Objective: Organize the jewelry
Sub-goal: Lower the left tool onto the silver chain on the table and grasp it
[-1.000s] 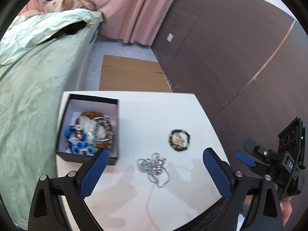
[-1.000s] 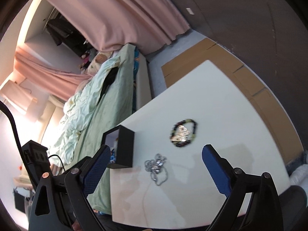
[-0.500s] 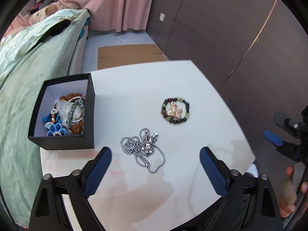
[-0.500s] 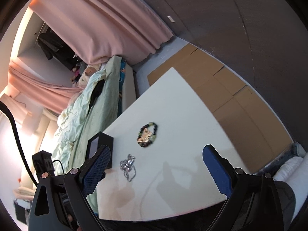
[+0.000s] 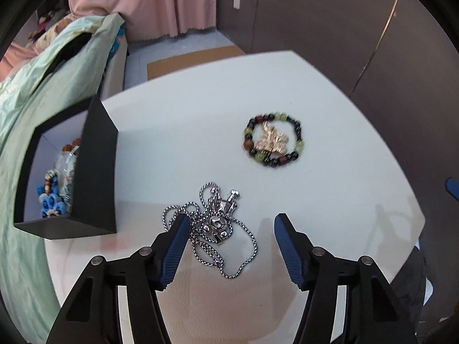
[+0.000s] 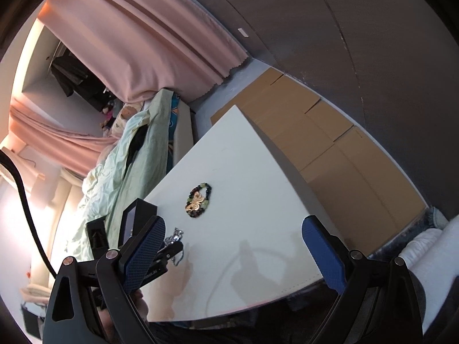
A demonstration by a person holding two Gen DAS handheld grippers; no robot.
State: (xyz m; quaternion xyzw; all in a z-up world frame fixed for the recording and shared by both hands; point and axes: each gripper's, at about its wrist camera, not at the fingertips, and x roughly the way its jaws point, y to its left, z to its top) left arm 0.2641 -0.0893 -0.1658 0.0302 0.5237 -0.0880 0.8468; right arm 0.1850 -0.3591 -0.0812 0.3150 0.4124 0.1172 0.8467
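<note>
A silver chain necklace with a pendant (image 5: 215, 223) lies bunched on the white table (image 5: 186, 132). My left gripper (image 5: 231, 222) is open, low over it, with its fingers on either side of the chain. A beaded bracelet with a gold butterfly charm (image 5: 272, 140) lies further back right; it also shows in the right wrist view (image 6: 198, 200). A black box (image 5: 94, 172) at the left holds several pieces of jewelry. My right gripper (image 6: 233, 239) is open and empty, held high off the table's right edge. The left gripper and part of the chain (image 6: 175, 236) show behind its left finger.
A bed with a green cover (image 5: 51, 66) runs along the table's left side. Pink curtains (image 6: 149, 43) and a dark wall (image 5: 330, 23) stand behind. Flat cardboard (image 6: 315, 132) lies on the floor beyond the table.
My left gripper has moved forward and down onto the silver necklace, its fingers now closer together around it. My right gripper has drawn back and to the right, away from the jewelry.
</note>
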